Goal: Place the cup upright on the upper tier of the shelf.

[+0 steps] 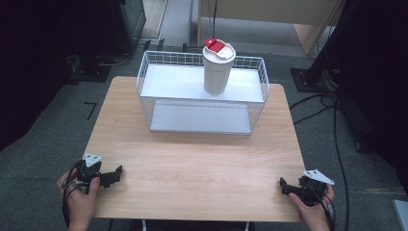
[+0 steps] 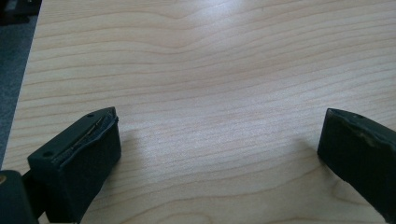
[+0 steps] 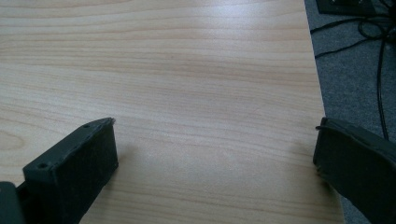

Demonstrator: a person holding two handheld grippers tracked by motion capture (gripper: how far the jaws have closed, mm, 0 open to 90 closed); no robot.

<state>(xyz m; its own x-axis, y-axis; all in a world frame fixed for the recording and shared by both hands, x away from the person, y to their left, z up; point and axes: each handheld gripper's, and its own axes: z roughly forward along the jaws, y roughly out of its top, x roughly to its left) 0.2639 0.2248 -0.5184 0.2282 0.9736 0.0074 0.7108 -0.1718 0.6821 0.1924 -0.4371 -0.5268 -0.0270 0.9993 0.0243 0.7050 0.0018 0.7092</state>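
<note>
The white cup (image 1: 218, 70) with a red-tabbed lid stands on the top shelf of the wire rack (image 1: 159, 82) at the table's (image 1: 202, 159) far side, its base partly hidden by mesh. The left gripper (image 1: 117, 173) and right gripper (image 1: 284, 185), jaws spread wide, hold nothing at the near corners.

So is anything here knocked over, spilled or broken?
Nothing stands out. The white cup with its red-tabbed lid stands upright on the top shelf of the wire rack, the wooden table shows no spill, and the left gripper and right gripper rest open at the near corners.
</note>
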